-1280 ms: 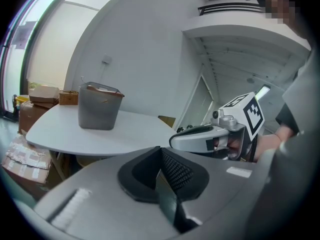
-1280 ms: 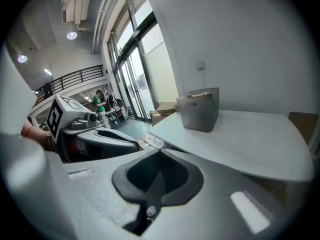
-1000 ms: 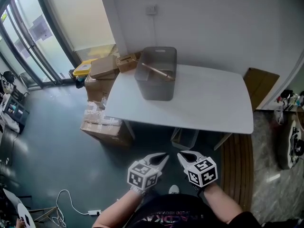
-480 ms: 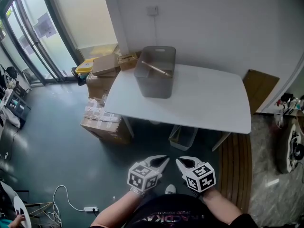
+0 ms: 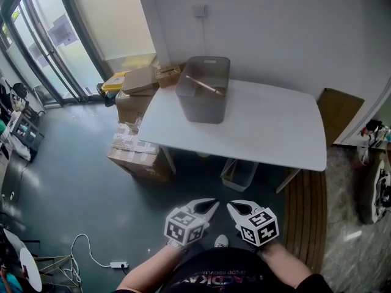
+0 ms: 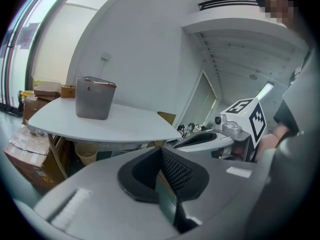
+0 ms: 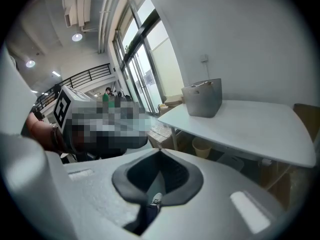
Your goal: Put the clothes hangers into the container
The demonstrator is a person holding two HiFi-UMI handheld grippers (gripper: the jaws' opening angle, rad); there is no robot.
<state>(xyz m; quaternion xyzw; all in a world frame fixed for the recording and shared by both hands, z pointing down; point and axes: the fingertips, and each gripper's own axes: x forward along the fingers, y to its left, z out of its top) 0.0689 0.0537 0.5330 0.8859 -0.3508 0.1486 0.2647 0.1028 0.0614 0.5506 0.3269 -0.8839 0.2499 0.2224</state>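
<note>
A grey plastic container [image 5: 203, 90] stands at the far left end of the white table [image 5: 263, 133]. A wooden clothes hanger [image 5: 204, 85] lies slanted inside it, its end sticking above the rim. Both grippers hang low in front of the person's body, well short of the table. The left gripper [image 5: 211, 204] and the right gripper [image 5: 233, 206] point toward each other, both shut and holding nothing. The container [image 6: 95, 98] also shows far off in the left gripper view past the shut left gripper [image 6: 161, 150], and the container [image 7: 202, 98] likewise beyond the right gripper [image 7: 161, 152].
Cardboard boxes [image 5: 139, 156] are stacked at the table's left side, more boxes [image 5: 139, 80] behind them. A small bin [image 5: 238, 174] sits under the table. A flat cardboard sheet [image 5: 339, 111] leans at the right. A white cable [image 5: 91, 256] lies on the dark floor; glass doors are at the left.
The view has shifted a little, so the table sits slightly further right in the picture. Both grippers stay low, shut and close together.
</note>
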